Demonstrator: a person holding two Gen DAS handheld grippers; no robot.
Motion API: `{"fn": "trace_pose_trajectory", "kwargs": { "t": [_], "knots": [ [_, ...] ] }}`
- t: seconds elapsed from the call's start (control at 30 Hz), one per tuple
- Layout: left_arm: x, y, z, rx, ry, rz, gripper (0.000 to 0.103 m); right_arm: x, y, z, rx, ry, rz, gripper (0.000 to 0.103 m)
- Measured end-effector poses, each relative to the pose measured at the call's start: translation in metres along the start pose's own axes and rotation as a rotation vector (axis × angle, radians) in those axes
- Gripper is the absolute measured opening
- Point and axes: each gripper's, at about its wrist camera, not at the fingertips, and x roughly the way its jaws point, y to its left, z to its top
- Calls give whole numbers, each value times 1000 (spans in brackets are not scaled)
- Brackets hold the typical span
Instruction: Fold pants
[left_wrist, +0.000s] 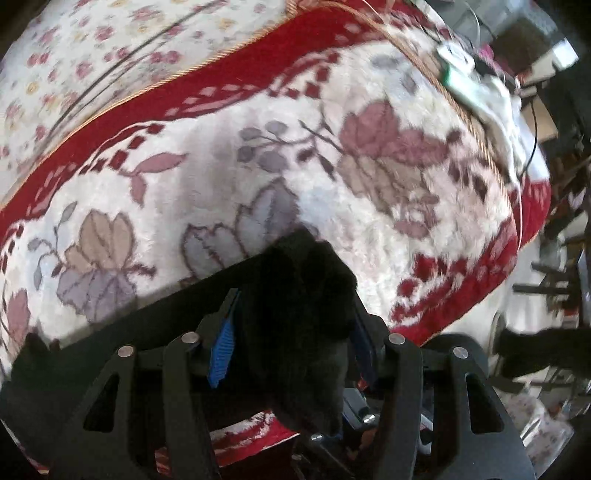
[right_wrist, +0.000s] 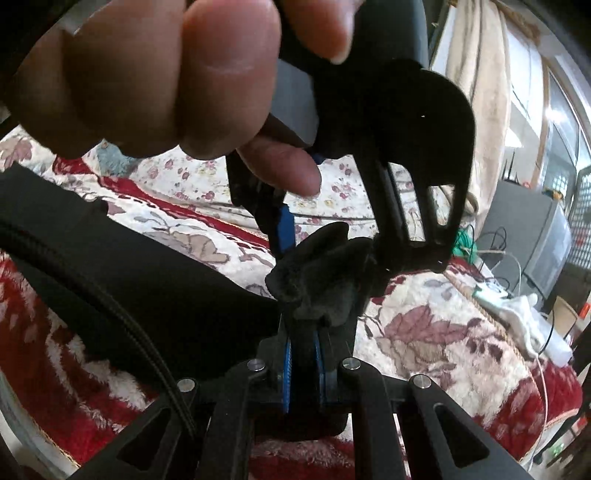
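The black pants (left_wrist: 122, 332) hang stretched above a fluffy white and red floral blanket (left_wrist: 229, 147). My left gripper (left_wrist: 291, 306) is shut on a bunched black corner of the pants (left_wrist: 306, 280), between its blue pads (left_wrist: 221, 350). In the right wrist view my right gripper (right_wrist: 304, 332) is shut on another bunch of the pants (right_wrist: 321, 280), whose fabric with a ribbed seam (right_wrist: 110, 295) runs off to the left. The left gripper (right_wrist: 332, 236) and the hand holding it (right_wrist: 166, 81) are right above, almost touching the same bunch.
The blanket (right_wrist: 424, 332) covers a bed with a floral sheet (left_wrist: 92, 55) beyond it. A white power strip and cables (right_wrist: 517, 306) lie at the bed's right edge. Curtains, a grey box and furniture (right_wrist: 535, 236) stand to the right.
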Motion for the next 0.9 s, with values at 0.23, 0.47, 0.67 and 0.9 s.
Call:
{"fn": "trace_pose_trajectory", "kwargs": {
  "t": [0.23, 0.47, 0.67, 0.9],
  "knots": [
    [-34, 57, -28, -88, -102, -106, 14, -15, 31, 18, -93, -60, 1, 9],
    [-64, 136, -79, -160, -136, -194, 14, -33, 91, 51, -206, -103, 55, 9],
    [-80, 211, -122, -220, -180, -211, 14, -39, 162, 79, -364, -110, 96, 9],
    [-67, 268, -149, -284, -189, -196, 14, -30, 225, 82, -486, -75, 154, 9]
  ]
}}
